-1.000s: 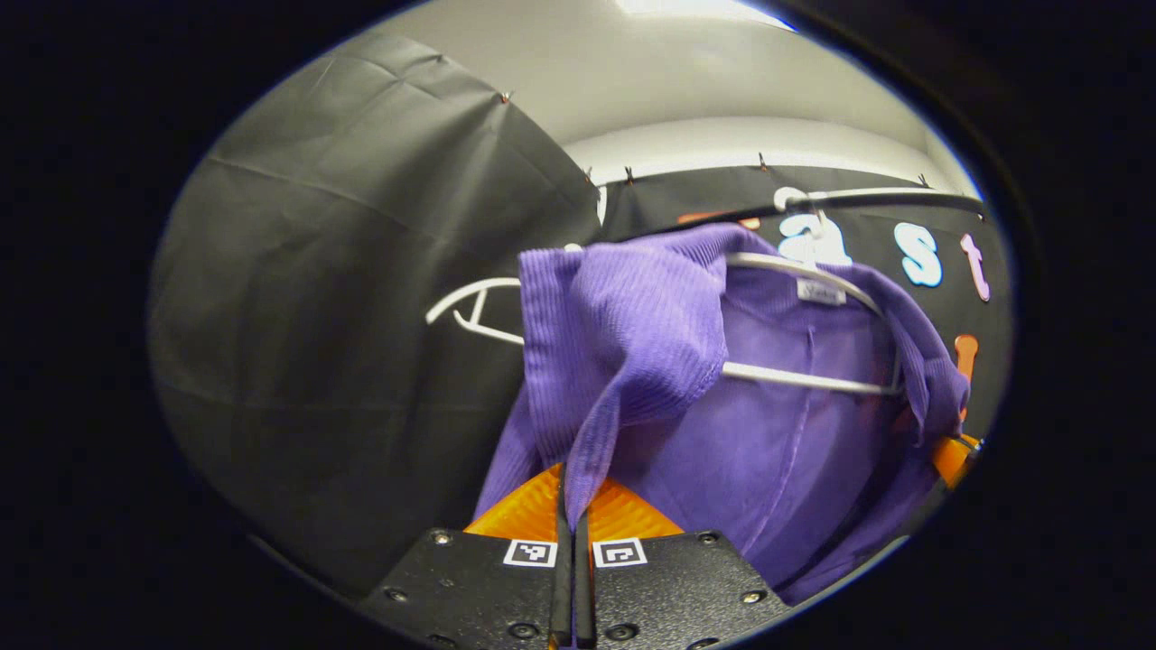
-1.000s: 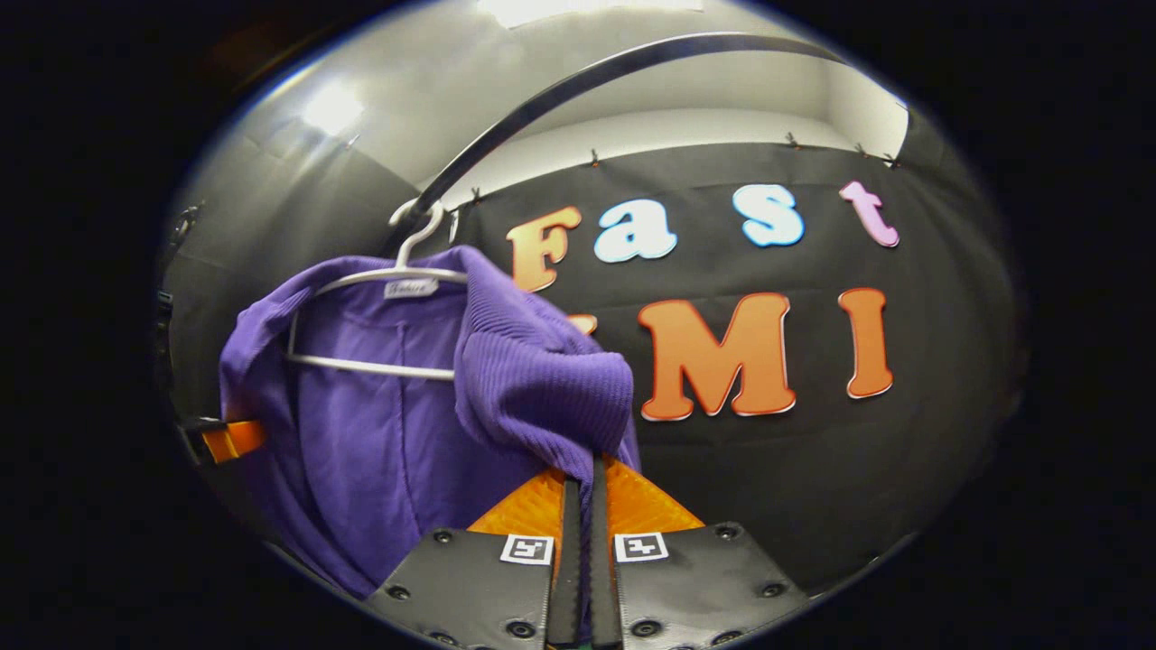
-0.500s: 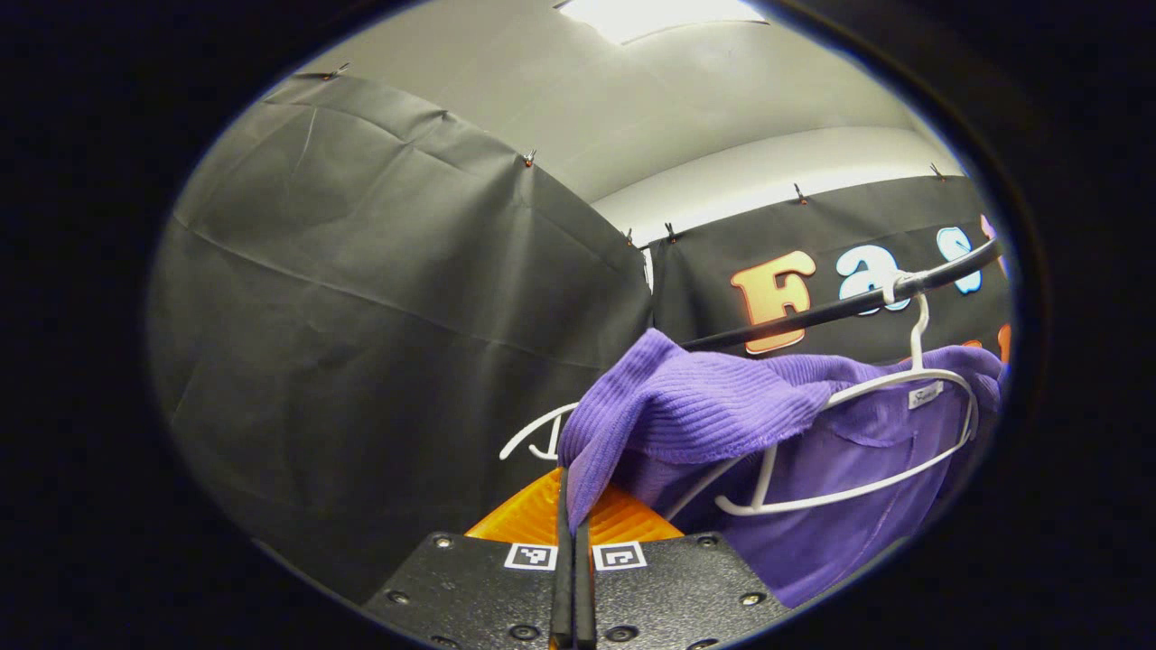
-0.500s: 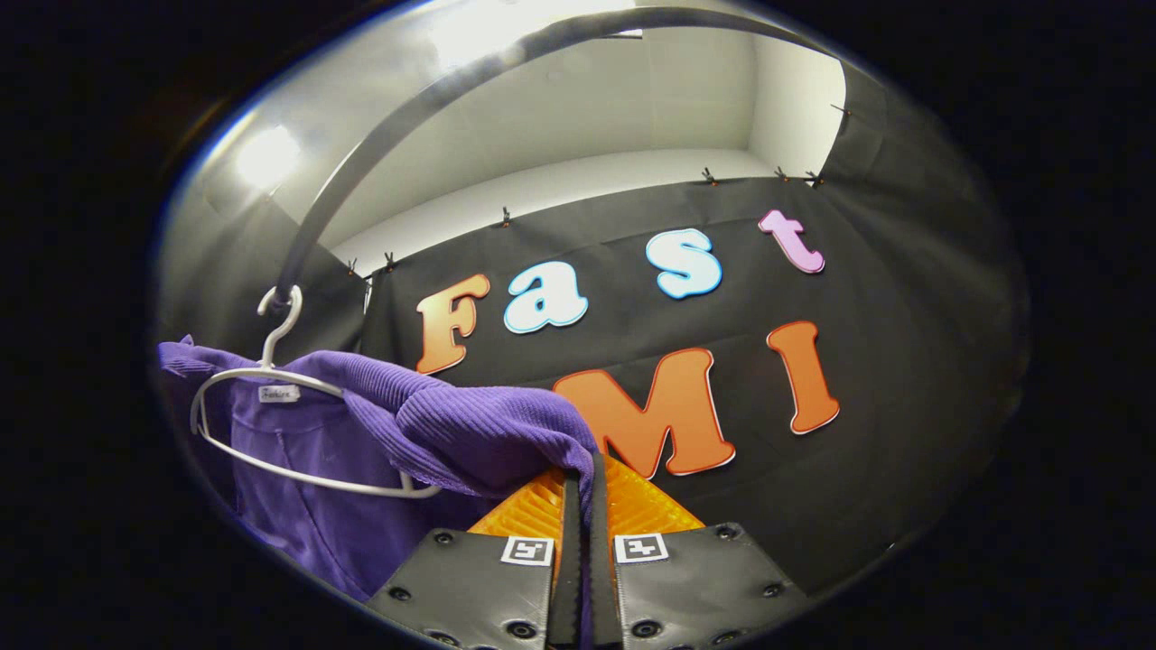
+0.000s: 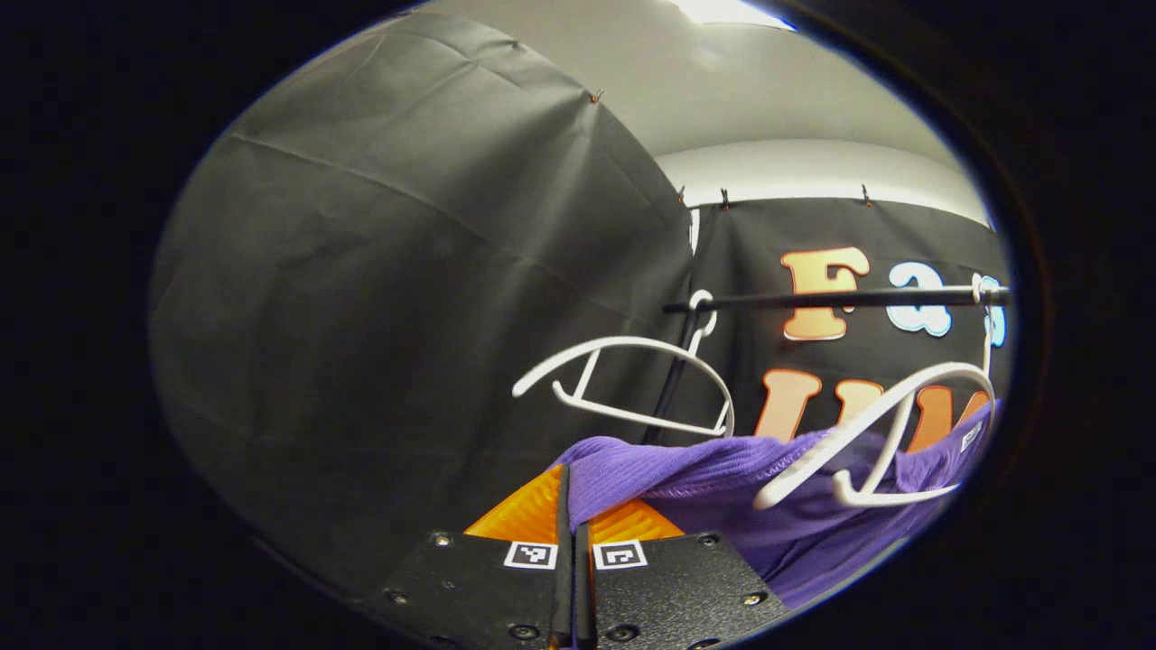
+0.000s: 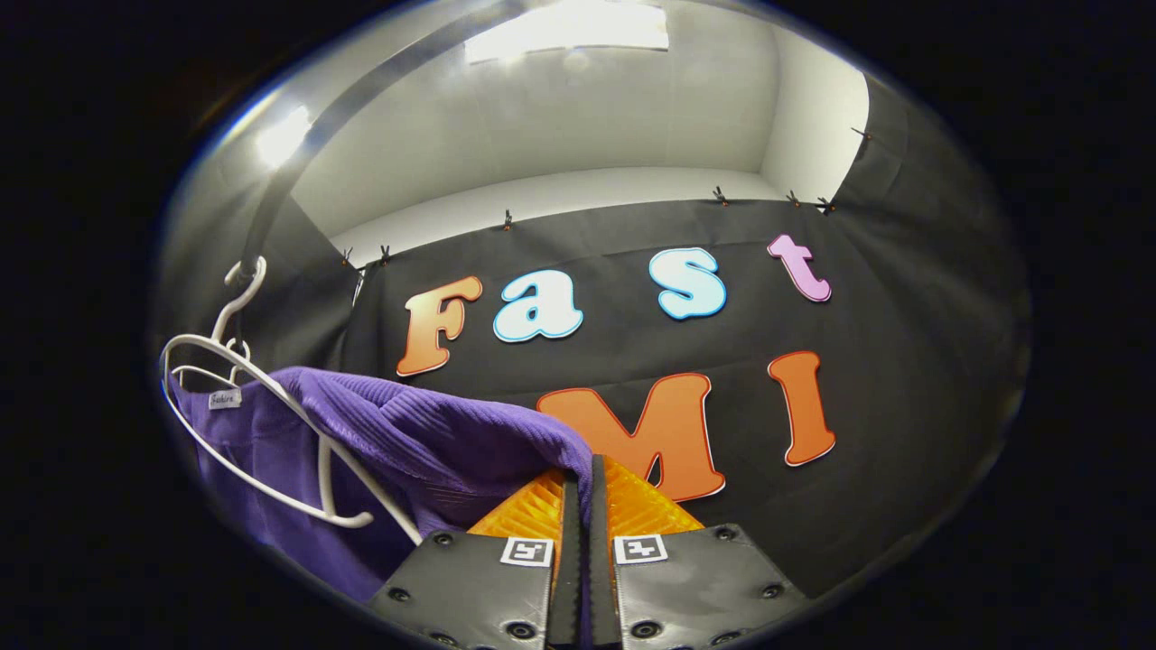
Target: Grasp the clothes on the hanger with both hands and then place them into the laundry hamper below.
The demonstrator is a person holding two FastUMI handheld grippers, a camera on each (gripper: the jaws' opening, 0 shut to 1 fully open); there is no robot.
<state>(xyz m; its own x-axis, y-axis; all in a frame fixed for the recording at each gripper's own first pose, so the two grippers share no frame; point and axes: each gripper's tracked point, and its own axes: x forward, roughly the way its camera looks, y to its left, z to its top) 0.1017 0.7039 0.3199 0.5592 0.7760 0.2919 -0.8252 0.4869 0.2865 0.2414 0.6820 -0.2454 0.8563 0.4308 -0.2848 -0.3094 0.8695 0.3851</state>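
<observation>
A purple ribbed garment (image 5: 722,478) stretches low across the left gripper view, and my left gripper (image 5: 567,492) is shut on its near edge. In the right gripper view the same purple garment (image 6: 406,442) runs from the lower left to my right gripper (image 6: 581,483), which is shut on a fold of it. A white hanger (image 5: 880,442) (image 6: 271,433) lies against the cloth, its hook still on the black rail (image 5: 840,298). The hamper is hidden from both cameras.
A second, bare white hanger (image 5: 632,379) hangs on the rail to the left of the first. The rail (image 6: 280,181) curves overhead in the right gripper view. Black cloth walls stand behind and to the left.
Both grippers have pulled the garment down and apart. Its shoulders have come off the hanger, which now lies tilted against the cloth, and the bare hanger shows whole.
</observation>
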